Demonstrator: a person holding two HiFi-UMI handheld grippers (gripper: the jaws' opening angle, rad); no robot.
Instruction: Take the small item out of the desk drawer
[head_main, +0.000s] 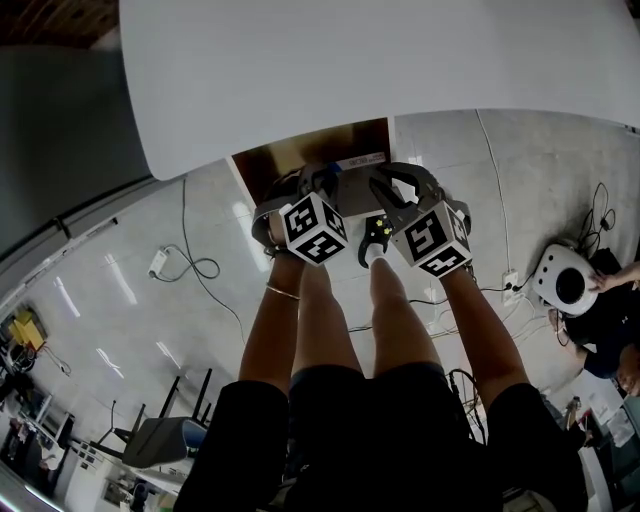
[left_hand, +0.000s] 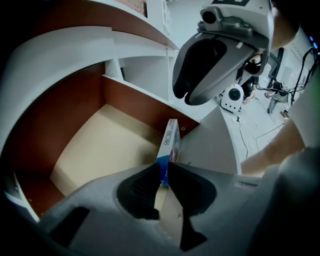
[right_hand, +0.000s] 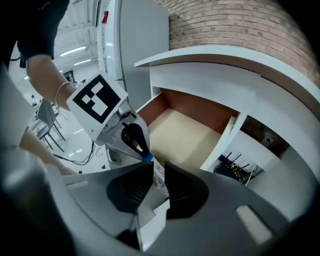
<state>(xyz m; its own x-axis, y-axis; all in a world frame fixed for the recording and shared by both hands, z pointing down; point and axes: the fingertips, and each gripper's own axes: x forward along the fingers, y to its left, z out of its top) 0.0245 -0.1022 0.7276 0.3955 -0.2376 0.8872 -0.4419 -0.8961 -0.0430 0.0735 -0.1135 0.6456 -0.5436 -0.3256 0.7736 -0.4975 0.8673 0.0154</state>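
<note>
The small item is a thin white box (left_hand: 171, 137) with blue and pink print, standing on edge above the open desk drawer (left_hand: 100, 150). My left gripper (left_hand: 164, 172) is shut on its blue lower end, both pads against it. In the right gripper view the other end of the box (right_hand: 158, 176) lies between the jaws of my right gripper (right_hand: 159, 174), which stand open with a slight gap beside it. The two grippers face each other over the drawer (head_main: 300, 155), just below the white desk top (head_main: 400, 60). The drawer's beige floor (right_hand: 185, 130) is bare.
The drawer has brown side walls and a white front. Beside it, an open compartment holds black cables (right_hand: 239, 167). On the tiled floor lie cables (head_main: 185, 262) and a round white device (head_main: 568, 280). A person's arm (head_main: 610, 285) shows at the right edge, chairs (head_main: 165, 435) at lower left.
</note>
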